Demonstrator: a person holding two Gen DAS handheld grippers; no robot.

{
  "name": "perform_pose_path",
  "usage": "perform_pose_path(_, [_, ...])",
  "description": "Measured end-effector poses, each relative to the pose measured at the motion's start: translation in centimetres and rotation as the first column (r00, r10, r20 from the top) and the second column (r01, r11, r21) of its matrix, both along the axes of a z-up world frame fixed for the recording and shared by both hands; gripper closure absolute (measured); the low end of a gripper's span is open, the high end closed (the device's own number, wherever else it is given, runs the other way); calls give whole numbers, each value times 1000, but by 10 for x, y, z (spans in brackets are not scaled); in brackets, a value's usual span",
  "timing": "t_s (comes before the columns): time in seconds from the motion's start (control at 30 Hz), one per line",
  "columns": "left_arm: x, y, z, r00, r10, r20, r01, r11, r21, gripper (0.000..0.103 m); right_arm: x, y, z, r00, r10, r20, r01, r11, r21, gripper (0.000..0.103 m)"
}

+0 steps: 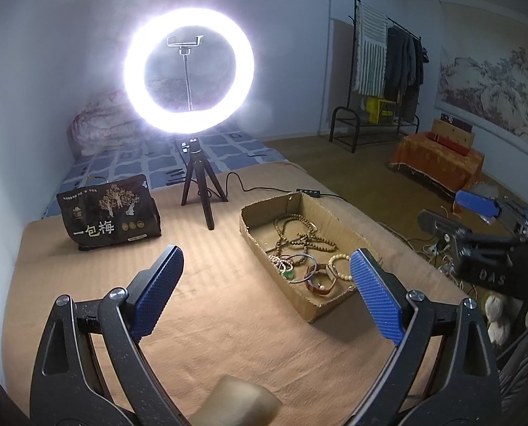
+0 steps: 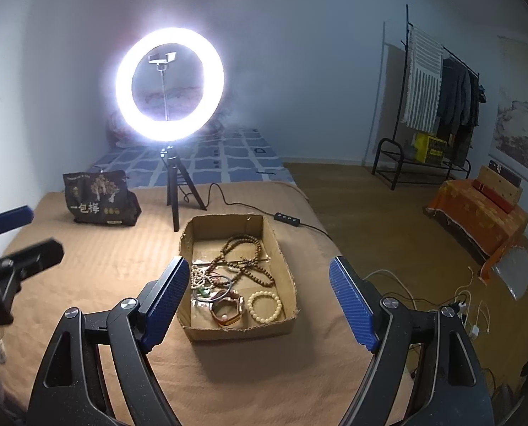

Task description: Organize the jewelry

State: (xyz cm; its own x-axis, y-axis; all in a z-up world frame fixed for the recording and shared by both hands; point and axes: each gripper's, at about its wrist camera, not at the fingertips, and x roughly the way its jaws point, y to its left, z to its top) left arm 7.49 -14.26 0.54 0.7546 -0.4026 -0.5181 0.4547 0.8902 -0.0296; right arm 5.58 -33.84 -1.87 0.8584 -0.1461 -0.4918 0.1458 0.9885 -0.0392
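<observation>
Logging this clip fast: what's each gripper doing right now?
Left gripper: open, holding nothing, above the brown cloth.
Right gripper: open, holding nothing, facing the cardboard box.

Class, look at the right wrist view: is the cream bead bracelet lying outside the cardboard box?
No, the cream bracelet lies inside the box, near its front wall.

A box (image 2: pixel 278 323) lies on the bed (image 2: pixel 86 269), right of centre. In it, a long necklace (image 2: pixel 244 254) sits toward the far end, and bangles (image 2: pixel 214 284), a watch (image 2: pixel 228 309) and a bead bracelet (image 2: pixel 264 306) lie at the near end, the bracelet rightmost. Behind the box stands a ring light (image 2: pixel 169 85) on a tripod (image 2: pixel 175 191). A bag (image 2: pixel 98 200) stands left of the tripod. A cable switch (image 2: pixel 287 218) lies just behind the box's right corner. A clothes rack (image 2: pixel 437 106) stands far right by the wall.
</observation>
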Motion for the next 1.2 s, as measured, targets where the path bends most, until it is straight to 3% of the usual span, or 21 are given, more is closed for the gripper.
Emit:
perform_pose_path(0.13, [-4, 0, 0, 1000, -1, 10, 1, 1000, 3, 0, 1, -3, 0, 1000, -18, 5, 17, 1000, 19, 22])
perform_pose_path(0.43, [-5, 6, -2, 999, 34, 10, -34, 999, -8, 0, 0, -1, -2, 1000, -30, 3, 30, 999, 15, 22])
perform_pose_path(1.2, [-5, 2, -5, 1000, 19, -5, -19, 1000, -4, 0, 2, -2, -3, 999, -43, -1, 43, 999, 4, 22])
